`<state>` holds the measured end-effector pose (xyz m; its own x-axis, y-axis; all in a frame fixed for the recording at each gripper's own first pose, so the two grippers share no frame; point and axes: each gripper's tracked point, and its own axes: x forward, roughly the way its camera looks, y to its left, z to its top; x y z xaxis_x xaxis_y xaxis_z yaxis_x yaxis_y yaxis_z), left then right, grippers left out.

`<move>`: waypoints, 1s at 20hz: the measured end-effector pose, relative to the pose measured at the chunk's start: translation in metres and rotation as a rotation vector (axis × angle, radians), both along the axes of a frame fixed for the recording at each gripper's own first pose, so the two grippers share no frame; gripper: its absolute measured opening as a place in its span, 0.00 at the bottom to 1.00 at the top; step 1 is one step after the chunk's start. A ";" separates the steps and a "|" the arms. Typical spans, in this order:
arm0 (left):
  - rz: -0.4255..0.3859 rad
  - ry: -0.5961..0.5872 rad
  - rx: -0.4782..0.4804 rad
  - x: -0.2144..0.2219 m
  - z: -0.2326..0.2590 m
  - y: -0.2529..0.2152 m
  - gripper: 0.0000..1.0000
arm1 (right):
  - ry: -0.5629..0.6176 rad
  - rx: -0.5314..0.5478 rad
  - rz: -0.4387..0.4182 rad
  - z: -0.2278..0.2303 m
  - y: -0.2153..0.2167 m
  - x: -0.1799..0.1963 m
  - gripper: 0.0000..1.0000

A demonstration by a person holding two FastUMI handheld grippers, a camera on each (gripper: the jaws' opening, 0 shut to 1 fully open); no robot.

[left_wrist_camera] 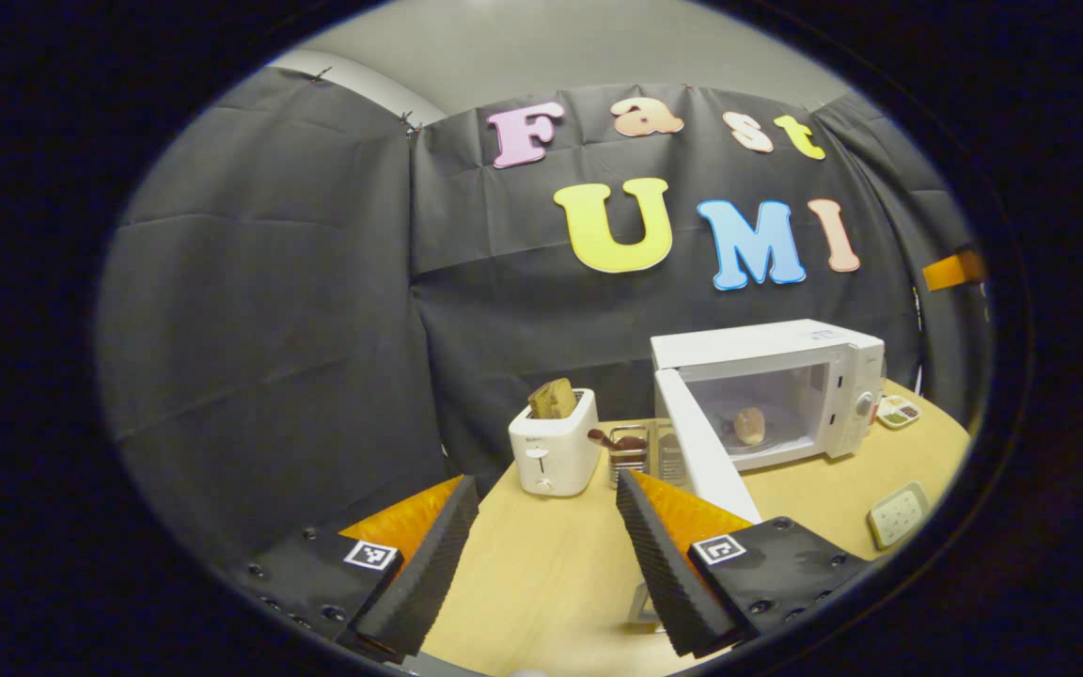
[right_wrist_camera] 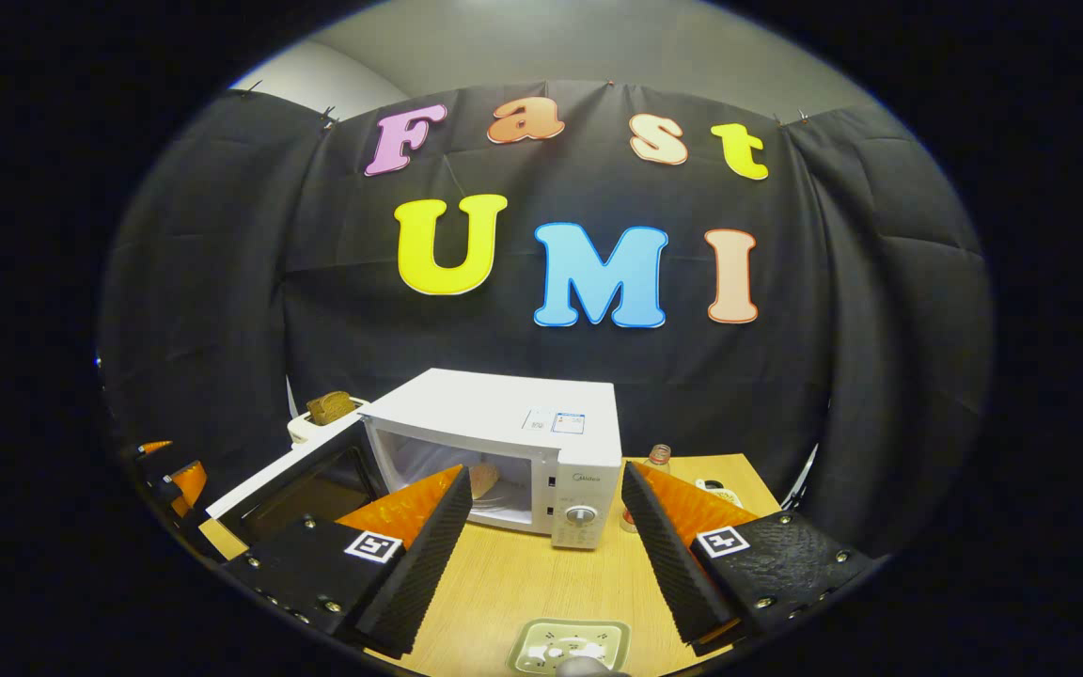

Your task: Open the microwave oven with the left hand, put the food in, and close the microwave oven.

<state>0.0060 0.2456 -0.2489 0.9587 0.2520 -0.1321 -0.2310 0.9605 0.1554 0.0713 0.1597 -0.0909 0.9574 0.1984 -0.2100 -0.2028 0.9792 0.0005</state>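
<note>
The white microwave (left_wrist_camera: 767, 353) stands on the wooden table at the right of the left gripper view, its door (left_wrist_camera: 706, 451) swung wide open toward me. A pale round bun (left_wrist_camera: 749, 425) lies inside on the turntable. My left gripper (left_wrist_camera: 545, 481) is open and holds nothing, just left of the door's edge. In the right gripper view the microwave (right_wrist_camera: 504, 414) is straight ahead with its door (right_wrist_camera: 288, 484) hanging open to the left and the bun (right_wrist_camera: 485, 480) partly visible inside. My right gripper (right_wrist_camera: 546, 473) is open and empty, a short way back from the microwave's front.
A white toaster (left_wrist_camera: 556, 451) with bread (left_wrist_camera: 553, 399) stands left of the microwave, with a metal rack (left_wrist_camera: 631, 447) between them. A small dish (left_wrist_camera: 899, 411) and a pale pad (left_wrist_camera: 897, 514) lie at the right. A squarish plate (right_wrist_camera: 570, 644) sits near me; a bottle (right_wrist_camera: 659, 458) stands behind.
</note>
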 end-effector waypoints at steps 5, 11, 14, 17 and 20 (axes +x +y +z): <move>0.047 0.085 -0.010 -0.014 -0.048 0.021 0.99 | 0.018 -0.033 0.024 -0.005 0.001 -0.005 0.98; 0.005 0.176 0.023 -0.027 -0.096 0.000 1.00 | 0.048 -0.006 0.039 -0.012 0.003 -0.012 0.98; -0.015 0.182 0.038 -0.029 -0.095 -0.012 0.99 | 0.057 -0.002 0.037 -0.017 -0.002 -0.017 0.98; -0.049 0.192 0.051 -0.029 -0.095 -0.032 0.95 | 0.075 0.001 0.028 -0.025 -0.009 -0.024 0.98; -0.093 0.187 0.050 -0.028 -0.095 -0.066 0.96 | 0.087 0.015 0.017 -0.028 -0.022 -0.030 0.98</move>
